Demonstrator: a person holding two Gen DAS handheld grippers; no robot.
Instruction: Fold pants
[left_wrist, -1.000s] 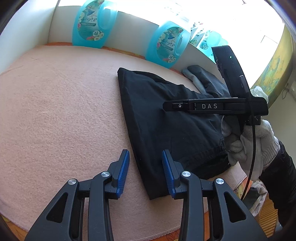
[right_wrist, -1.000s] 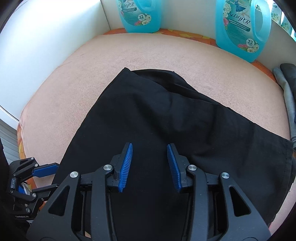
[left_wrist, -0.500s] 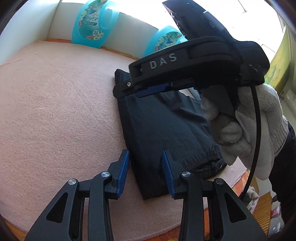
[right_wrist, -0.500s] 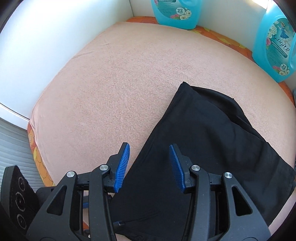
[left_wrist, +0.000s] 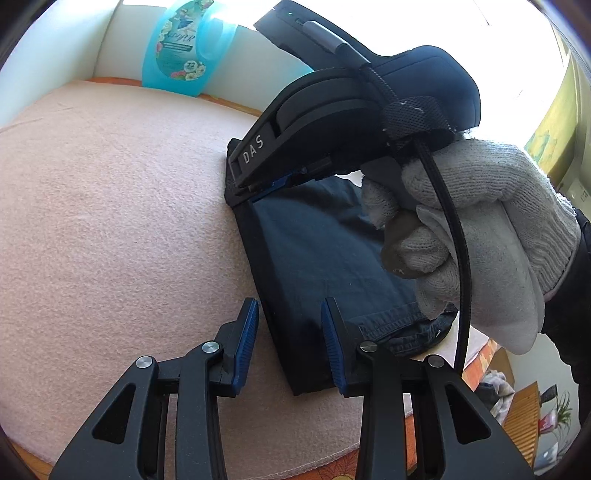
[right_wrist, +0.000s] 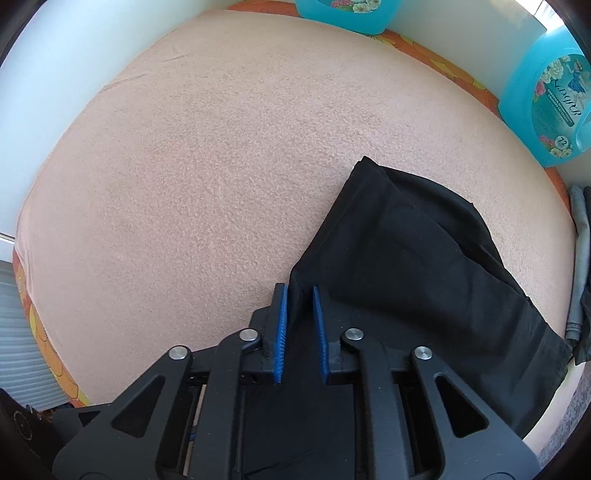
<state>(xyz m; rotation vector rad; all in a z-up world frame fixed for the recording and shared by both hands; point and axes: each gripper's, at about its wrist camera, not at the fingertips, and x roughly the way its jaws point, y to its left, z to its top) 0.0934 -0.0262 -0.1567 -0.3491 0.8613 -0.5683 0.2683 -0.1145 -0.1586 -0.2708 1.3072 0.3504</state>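
The dark pants (left_wrist: 325, 258) lie folded on the pink blanket (left_wrist: 110, 221). My left gripper (left_wrist: 290, 325) is open, its fingers astride the near left edge of the pants by the waistband. My right gripper (right_wrist: 298, 295) has its blue pads closed in around the pants' left edge (right_wrist: 424, 266), pinching a ridge of fabric. In the left wrist view the right gripper body (left_wrist: 332, 122), held by a white-gloved hand (left_wrist: 472, 221), sits over the far corner of the pants and hides it.
Two blue detergent bottles (left_wrist: 181, 44) (right_wrist: 550, 99) stand along the white wall at the back. Grey clothing (right_wrist: 580, 258) lies at the right edge. The blanket's front edge (left_wrist: 314, 469) is close below my left gripper.
My right gripper moved left and forward to the pants' left edge and closed on the fabric. My left gripper stayed open and shifted slightly closer to the pants' near edge.
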